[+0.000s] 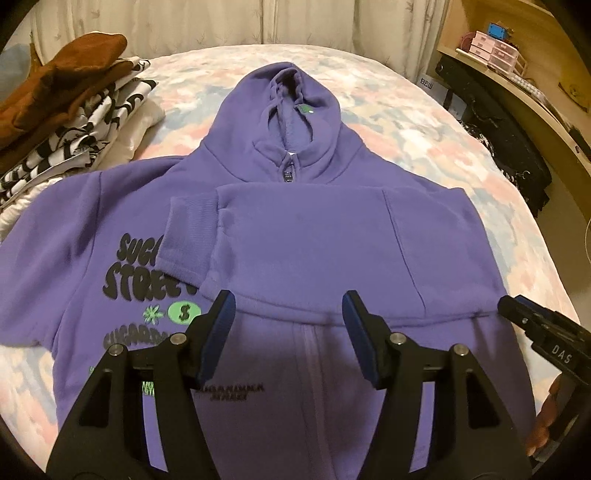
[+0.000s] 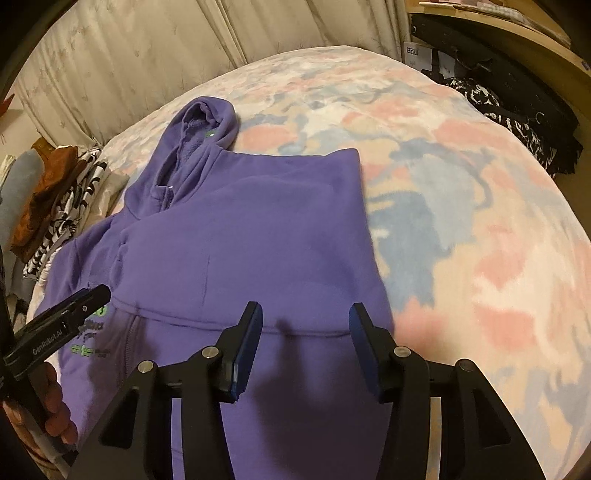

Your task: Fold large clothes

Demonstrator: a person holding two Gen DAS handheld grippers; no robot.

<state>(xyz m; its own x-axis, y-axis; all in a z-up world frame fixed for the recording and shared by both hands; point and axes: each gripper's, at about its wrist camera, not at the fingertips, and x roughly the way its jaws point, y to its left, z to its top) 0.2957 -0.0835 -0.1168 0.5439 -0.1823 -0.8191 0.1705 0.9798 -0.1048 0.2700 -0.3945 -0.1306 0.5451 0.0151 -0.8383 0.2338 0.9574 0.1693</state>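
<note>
A purple zip hoodie (image 1: 295, 243) lies flat on the bed, hood away from me. Its right sleeve is folded across the chest, the ribbed cuff (image 1: 184, 232) lying over black and green print. My left gripper (image 1: 288, 306) is open and empty, hovering above the hoodie's lower front near the zipper. My right gripper (image 2: 304, 317) is open and empty above the hoodie (image 2: 243, 229) near its right edge. Each gripper shows at the edge of the other's view: the right one (image 1: 535, 325), the left one (image 2: 62, 325).
The bed (image 2: 461, 221) has a pastel pink and blue patterned cover. A stack of folded clothes (image 1: 62, 110) sits at the far left. A curtain (image 1: 258, 22) hangs behind the bed. A wooden shelf (image 1: 517, 74) and dark bags stand on the right.
</note>
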